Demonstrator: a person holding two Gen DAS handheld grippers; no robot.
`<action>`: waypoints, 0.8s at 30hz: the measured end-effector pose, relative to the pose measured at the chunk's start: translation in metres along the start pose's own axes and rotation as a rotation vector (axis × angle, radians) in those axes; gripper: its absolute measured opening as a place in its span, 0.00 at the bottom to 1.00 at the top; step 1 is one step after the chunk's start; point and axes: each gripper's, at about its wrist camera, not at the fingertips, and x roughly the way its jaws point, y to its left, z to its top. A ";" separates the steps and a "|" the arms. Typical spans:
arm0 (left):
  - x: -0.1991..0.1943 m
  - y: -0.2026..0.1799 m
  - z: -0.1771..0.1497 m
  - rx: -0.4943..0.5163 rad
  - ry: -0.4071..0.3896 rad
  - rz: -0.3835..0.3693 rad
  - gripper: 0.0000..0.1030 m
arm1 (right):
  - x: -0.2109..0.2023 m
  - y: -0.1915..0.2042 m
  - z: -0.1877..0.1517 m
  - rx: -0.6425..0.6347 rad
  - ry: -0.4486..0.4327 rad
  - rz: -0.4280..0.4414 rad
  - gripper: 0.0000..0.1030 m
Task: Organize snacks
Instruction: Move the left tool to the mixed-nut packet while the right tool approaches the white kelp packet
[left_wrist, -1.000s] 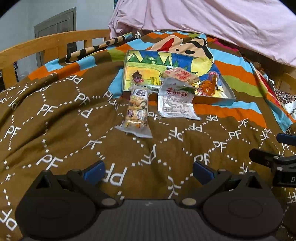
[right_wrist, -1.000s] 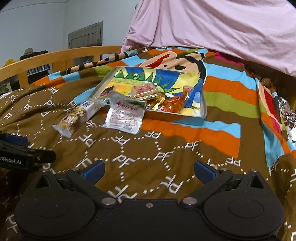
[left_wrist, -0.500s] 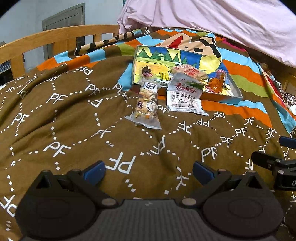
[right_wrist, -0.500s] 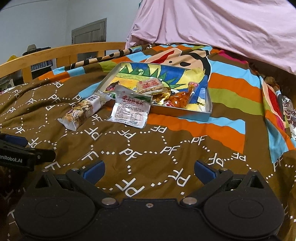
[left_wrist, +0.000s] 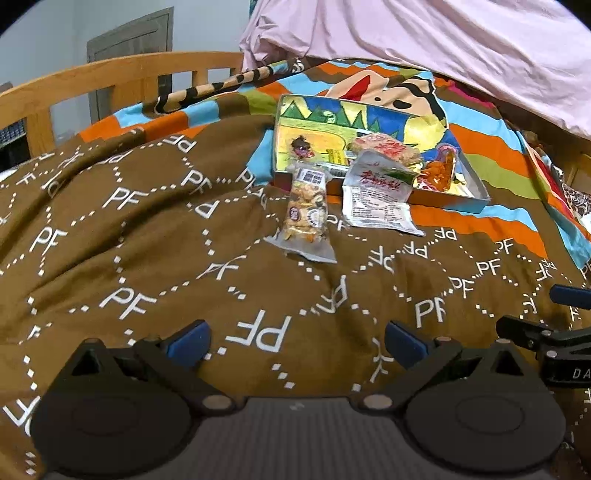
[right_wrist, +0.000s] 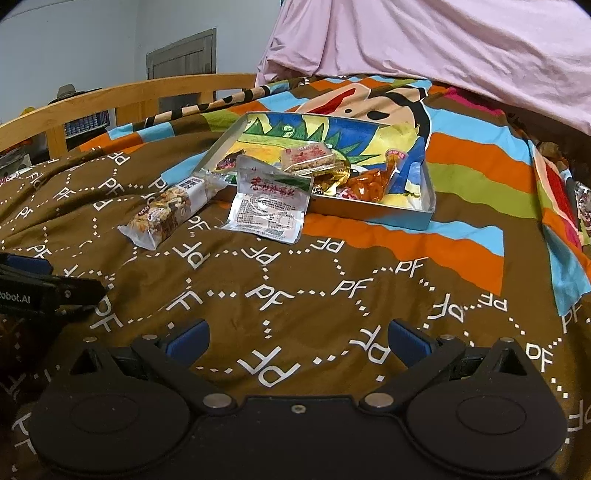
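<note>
A shallow box (left_wrist: 448, 201) (right_wrist: 430, 184) with a colourful picture inside lies on the bed and holds several snacks, among them an orange packet (left_wrist: 437, 173) (right_wrist: 371, 184) and a pink-topped bar (left_wrist: 384, 146) (right_wrist: 308, 158). A clear bag of mixed nuts (left_wrist: 306, 214) (right_wrist: 168, 216) and a white sachet with red writing (left_wrist: 376, 201) (right_wrist: 267, 203) lean against the box's near wall. My left gripper (left_wrist: 295, 338) and my right gripper (right_wrist: 297, 338) both hover open over the brown blanket, well short of the snacks, with nothing between their fingers.
A brown quilt (left_wrist: 129, 258) with white letters covers the bed, with striped bedding (right_wrist: 472, 173) beyond it. A pink sheet (left_wrist: 424, 44) is heaped at the back. A wooden rail (left_wrist: 92, 77) runs along the left side. The right gripper's tip (left_wrist: 535, 332) shows at the left view's right edge.
Both grippers have drifted forward and slightly left, so the snacks and box look a little nearer. Their jaws have stayed open and the snacks have not moved.
</note>
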 end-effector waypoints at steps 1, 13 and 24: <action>0.000 0.001 -0.001 -0.003 0.000 0.000 1.00 | 0.001 0.000 -0.001 -0.001 0.003 0.002 0.99; -0.001 0.003 0.001 -0.007 -0.003 0.007 1.00 | 0.005 0.004 -0.004 -0.006 0.034 0.029 0.99; 0.018 0.007 0.042 0.035 -0.100 0.015 1.00 | 0.032 0.006 0.021 -0.028 0.030 0.045 0.99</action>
